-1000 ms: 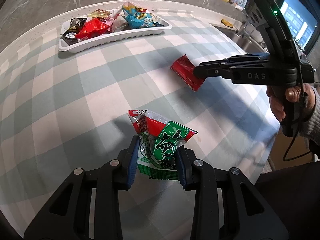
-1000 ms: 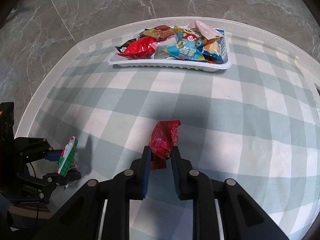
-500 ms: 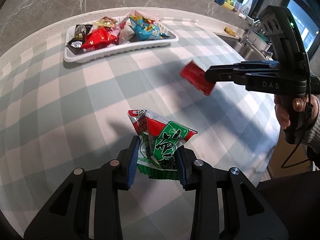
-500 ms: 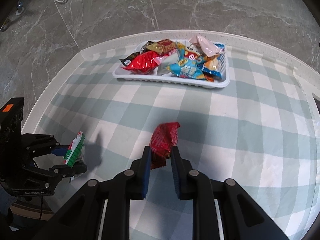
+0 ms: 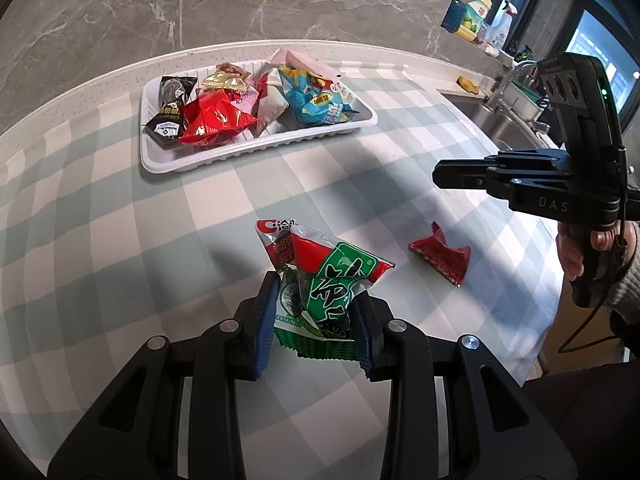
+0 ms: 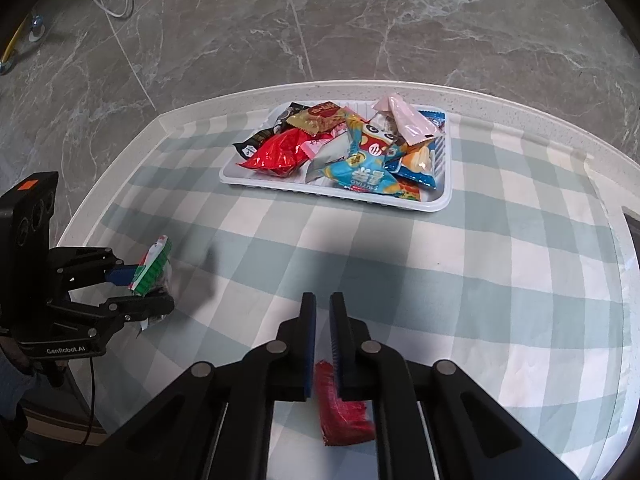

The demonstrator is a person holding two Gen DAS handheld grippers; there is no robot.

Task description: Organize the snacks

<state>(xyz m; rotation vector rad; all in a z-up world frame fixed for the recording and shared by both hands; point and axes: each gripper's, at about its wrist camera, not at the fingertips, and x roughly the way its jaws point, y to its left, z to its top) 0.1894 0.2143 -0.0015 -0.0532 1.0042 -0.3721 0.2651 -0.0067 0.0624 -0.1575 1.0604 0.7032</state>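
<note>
The left gripper is pinching a green-and-red snack packet between its blue pads, its jaws standing narrowly apart and pressing on the packet's sides; the packet is hanging clear above the checked tablecloth. In the right wrist view the same gripper is showing at about nine o'clock with the packet sticking up between its fingers.

The right gripper is holding nothing: its jaws are standing all but closed, with only a slim gap between the pads. The red packet is lying flat on the cloth below and behind the fingertips, toward six o'clock, not gripped. From the left wrist view that red packet is lying crumpled on the cloth at about three o'clock, with the right gripper hovering above it and a hand wrapping the handle.

A white tray is sitting at about twelve o'clock, near the far rim of the table, well apart from both grippers. It is holding a heap of packets, among them a red one, a blue one and a black one. In the right wrist view the tray is also lying at twelve o'clock.
</note>
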